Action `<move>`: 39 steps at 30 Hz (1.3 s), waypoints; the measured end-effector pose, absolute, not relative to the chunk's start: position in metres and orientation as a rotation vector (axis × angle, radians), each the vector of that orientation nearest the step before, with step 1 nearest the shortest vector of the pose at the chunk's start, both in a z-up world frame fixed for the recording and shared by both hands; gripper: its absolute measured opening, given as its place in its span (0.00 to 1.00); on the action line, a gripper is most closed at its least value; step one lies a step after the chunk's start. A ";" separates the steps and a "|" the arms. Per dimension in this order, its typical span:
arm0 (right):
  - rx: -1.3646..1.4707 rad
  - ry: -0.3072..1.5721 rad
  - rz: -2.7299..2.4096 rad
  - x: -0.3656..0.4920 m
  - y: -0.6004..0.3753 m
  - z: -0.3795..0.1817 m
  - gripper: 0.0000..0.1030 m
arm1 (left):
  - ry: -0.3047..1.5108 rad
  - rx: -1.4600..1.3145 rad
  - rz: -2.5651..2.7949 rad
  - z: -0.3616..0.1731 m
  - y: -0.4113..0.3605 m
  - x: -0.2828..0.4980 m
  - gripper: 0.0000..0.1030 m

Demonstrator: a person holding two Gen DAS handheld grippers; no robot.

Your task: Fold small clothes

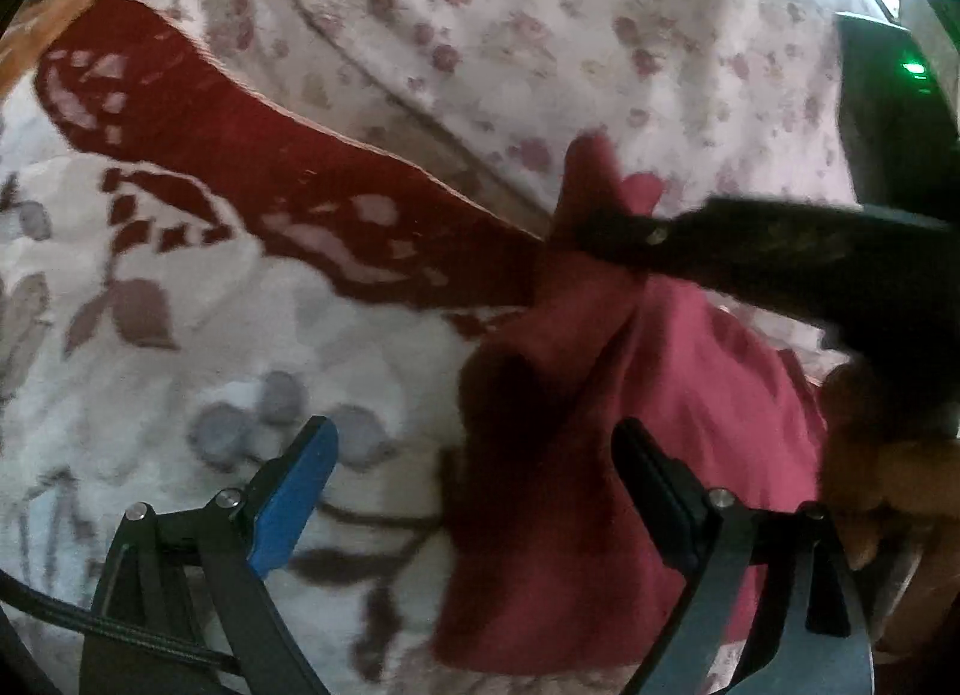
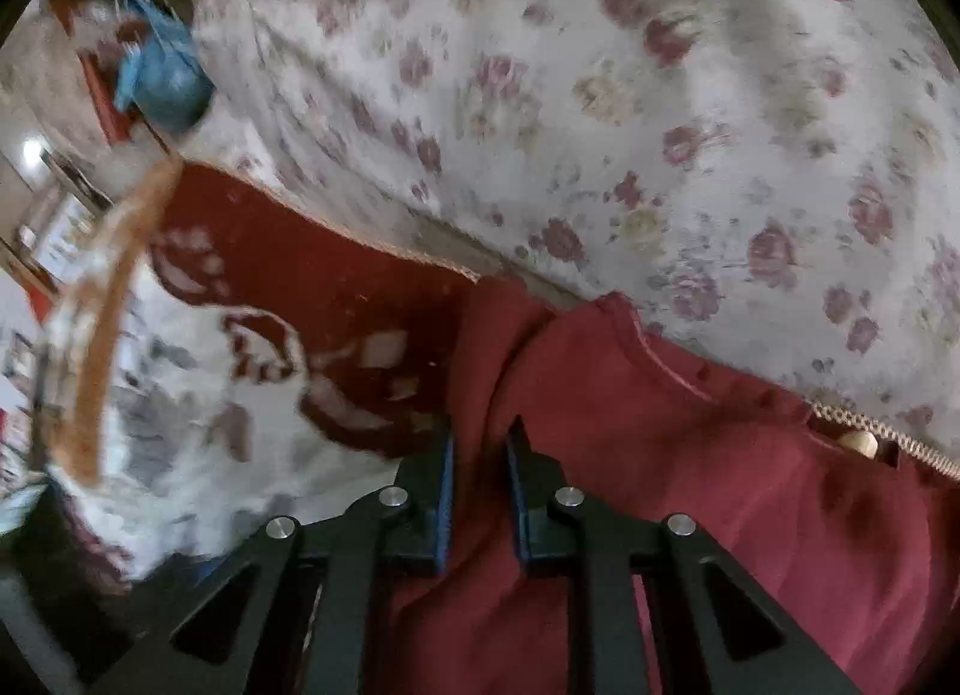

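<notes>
Cloth first: we have the red garment point(image 2: 690, 485) lying on a floral bed cover point(image 2: 600, 95), beside a patterned blanket point(image 1: 180, 305), and a fold of it sits pinched between the nearly closed jaws of the right gripper point(image 2: 480, 473). To do this step well, we judge we should carry that pinched edge across in one low, even sweep — keeping the cloth taut enough not to bunch — and lay it square on the rest before letting go. The left gripper point(image 1: 474, 479) hovers with jaws spread wide and holding nothing; the garment's left edge lies between and under them, so we could press there to anchor the cloth. Blur hides the garment's exact outline.
</notes>
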State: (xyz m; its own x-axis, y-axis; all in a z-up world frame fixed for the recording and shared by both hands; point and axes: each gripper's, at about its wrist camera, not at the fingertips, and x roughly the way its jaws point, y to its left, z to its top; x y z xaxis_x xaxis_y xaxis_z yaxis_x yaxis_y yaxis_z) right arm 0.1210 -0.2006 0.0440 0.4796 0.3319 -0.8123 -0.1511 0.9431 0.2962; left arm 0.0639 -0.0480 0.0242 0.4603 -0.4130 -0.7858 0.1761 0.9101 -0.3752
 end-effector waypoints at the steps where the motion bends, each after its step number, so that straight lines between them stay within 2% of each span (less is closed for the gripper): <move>1: 0.218 1.023 0.308 0.117 -0.207 0.048 0.15 | 1.032 -0.261 -0.391 0.023 -0.050 0.064 0.85; 2: 0.233 1.023 0.318 0.114 -0.212 0.051 0.15 | 1.030 -0.269 -0.427 0.022 -0.054 0.063 0.73; 3: 0.241 1.024 0.324 0.113 -0.212 0.051 0.15 | 1.035 -0.273 -0.458 0.022 -0.058 0.064 0.53; 5: 0.242 1.026 0.324 0.107 -0.217 0.051 0.15 | 1.049 -0.277 -0.492 0.019 -0.064 0.065 0.36; 9: 0.270 1.037 0.324 0.105 -0.226 0.047 0.15 | 1.029 -0.316 -0.505 0.019 -0.064 0.063 0.24; 17: 0.304 1.053 0.308 0.111 -0.235 0.043 0.15 | 0.970 -0.288 -0.541 0.038 -0.065 0.046 0.17; 19: 0.323 1.065 0.300 0.113 -0.238 0.042 0.18 | 0.963 -0.282 -0.544 0.041 -0.066 0.046 0.16; 20: 0.329 1.071 0.297 0.114 -0.239 0.042 0.25 | 0.958 -0.278 -0.544 0.042 -0.067 0.045 0.16; 21: 0.326 1.080 0.290 0.115 -0.238 0.042 0.43 | 0.955 -0.275 -0.545 0.043 -0.067 0.044 0.16; 22: 0.311 1.087 0.279 0.117 -0.235 0.042 0.54 | 0.952 -0.272 -0.546 0.044 -0.067 0.044 0.16; 23: 0.296 1.093 0.269 0.118 -0.231 0.042 0.71 | 0.950 -0.272 -0.547 0.045 -0.067 0.044 0.15; 24: 0.281 1.099 0.268 0.120 -0.226 0.043 0.78 | 0.948 -0.271 -0.548 0.045 -0.066 0.044 0.15; 28: 0.167 1.146 0.289 0.135 -0.191 0.040 0.84 | 0.950 -0.264 -0.542 0.044 -0.064 0.040 0.15; 37: -0.011 1.314 0.280 0.172 -0.144 -0.002 0.90 | 0.996 -0.296 -0.518 0.035 -0.055 0.045 0.13; 38: -0.031 1.305 0.277 0.174 -0.144 -0.004 0.88 | 1.000 -0.292 -0.513 0.034 -0.054 0.045 0.13; 39: -0.036 1.278 0.263 0.174 -0.146 -0.004 0.78 | 1.005 -0.288 -0.506 0.034 -0.054 0.045 0.13</move>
